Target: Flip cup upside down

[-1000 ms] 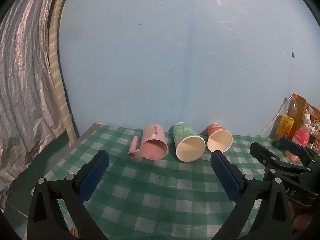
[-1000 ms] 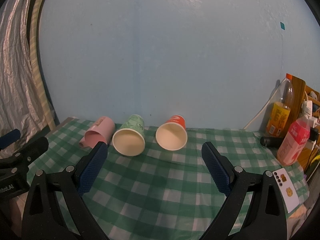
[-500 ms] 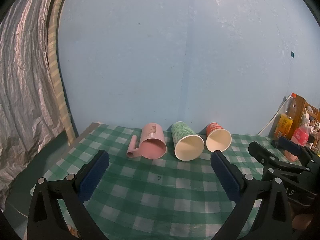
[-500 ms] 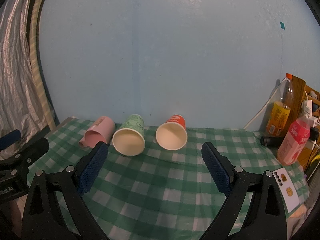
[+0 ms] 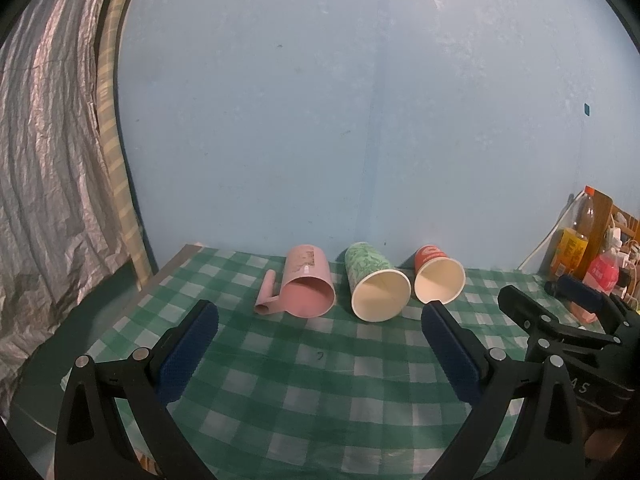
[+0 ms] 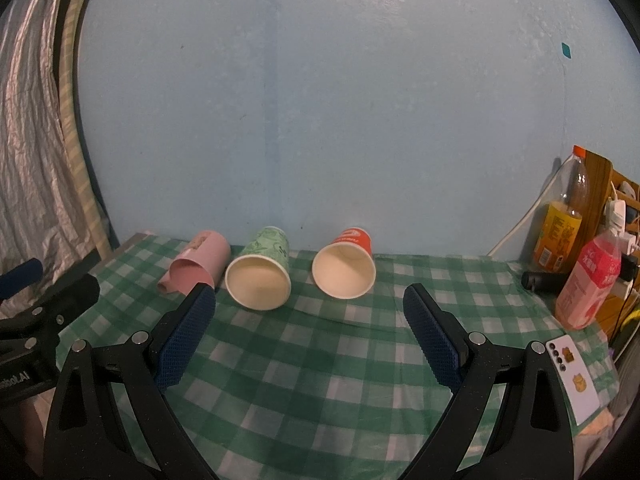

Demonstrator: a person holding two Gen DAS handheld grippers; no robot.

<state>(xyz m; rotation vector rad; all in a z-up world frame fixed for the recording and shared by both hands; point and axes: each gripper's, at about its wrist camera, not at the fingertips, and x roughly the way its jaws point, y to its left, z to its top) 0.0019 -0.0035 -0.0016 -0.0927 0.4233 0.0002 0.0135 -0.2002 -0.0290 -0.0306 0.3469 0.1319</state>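
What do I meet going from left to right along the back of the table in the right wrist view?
Pink mug → green paper cup → red paper cup → orange drink bottle → pink drink bottle.

1. Three cups lie on their sides in the middle of the frame: one pink cup with a handle, one green-patterned paper cup, one red paper cup.
2. Two bottles stand at the right edge: one orange-labelled bottle, one pink bottle.
3. One white card lies at the lower right.
4. One green checked tablecloth fills the lower half.
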